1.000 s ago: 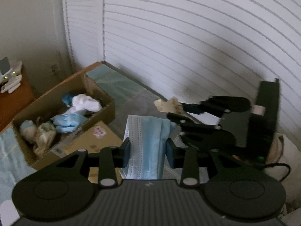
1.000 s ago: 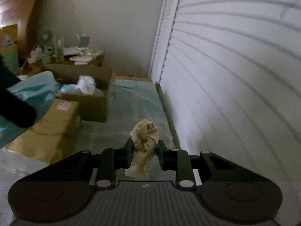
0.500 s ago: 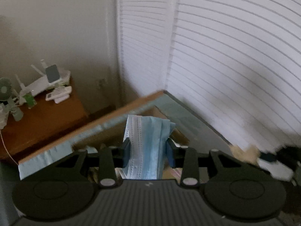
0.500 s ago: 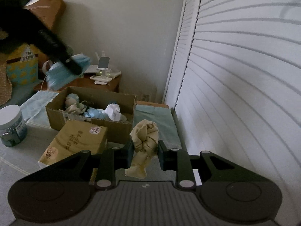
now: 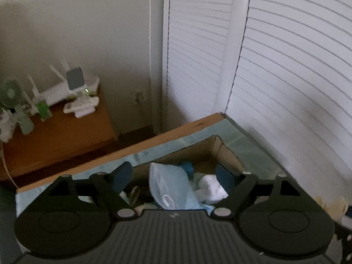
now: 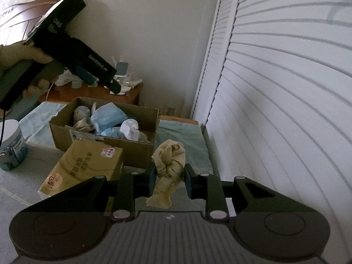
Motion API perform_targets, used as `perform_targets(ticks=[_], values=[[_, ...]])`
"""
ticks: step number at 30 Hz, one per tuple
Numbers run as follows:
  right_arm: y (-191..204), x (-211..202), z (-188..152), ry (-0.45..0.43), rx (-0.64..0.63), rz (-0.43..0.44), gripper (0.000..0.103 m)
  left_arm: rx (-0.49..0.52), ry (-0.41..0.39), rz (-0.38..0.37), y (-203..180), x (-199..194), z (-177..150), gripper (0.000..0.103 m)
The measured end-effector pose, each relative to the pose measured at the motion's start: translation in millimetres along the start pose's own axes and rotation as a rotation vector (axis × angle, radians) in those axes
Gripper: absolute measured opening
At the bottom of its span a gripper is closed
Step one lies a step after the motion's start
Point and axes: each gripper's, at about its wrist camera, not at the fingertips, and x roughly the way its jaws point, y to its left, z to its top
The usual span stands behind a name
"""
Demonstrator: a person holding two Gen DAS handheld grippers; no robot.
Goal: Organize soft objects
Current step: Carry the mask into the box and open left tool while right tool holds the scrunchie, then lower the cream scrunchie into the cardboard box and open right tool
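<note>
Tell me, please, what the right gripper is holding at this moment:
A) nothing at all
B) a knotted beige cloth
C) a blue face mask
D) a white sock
B: in the right wrist view the right gripper has its blue pads pressed on either side of a knotted beige cloth, which hangs between them in front of the cardboard box.

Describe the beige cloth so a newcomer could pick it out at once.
Start at the open cardboard box on the pale bed cover beside the white louvred doors. Just in front of its right corner, the right gripper is shut on the knotted beige cloth. Unlike the blue masks and white sock lying in the box, it is tan, twisted into a knot and held outside.
</note>
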Motion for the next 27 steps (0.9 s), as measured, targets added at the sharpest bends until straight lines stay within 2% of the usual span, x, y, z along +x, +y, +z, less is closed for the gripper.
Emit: perform_targets(ticks=[5, 8, 13, 16, 23, 27], values=[[3, 1, 6, -0.005, -0.008, 0.027, 0.031, 0.087, -0.09, 0.048, -8, -45, -23, 0.102], [6, 3, 11, -0.004, -0.011, 0.059, 0.031, 0.119, -0.125, 0.065, -12, -72, -43, 0.102], [15, 9, 24, -0.006, -0.04, 0.108, 0.031, 0.064, -0.137, 0.081, -13, -111, -83, 0.102], [25, 14, 35, -0.01, -0.067, 0.148, 0.031, 0.022, -0.143, 0.125, -14, -127, -109, 0.102], [53, 33, 67, -0.013, -0.118, 0.264, 0.031, -0.064, -0.064, 0.132, -20, -138, -157, 0.102], [69, 46, 82, -0.006, -0.139, 0.317, 0.031, -0.109, -0.067, 0.151, -20, -144, -168, 0.102]])
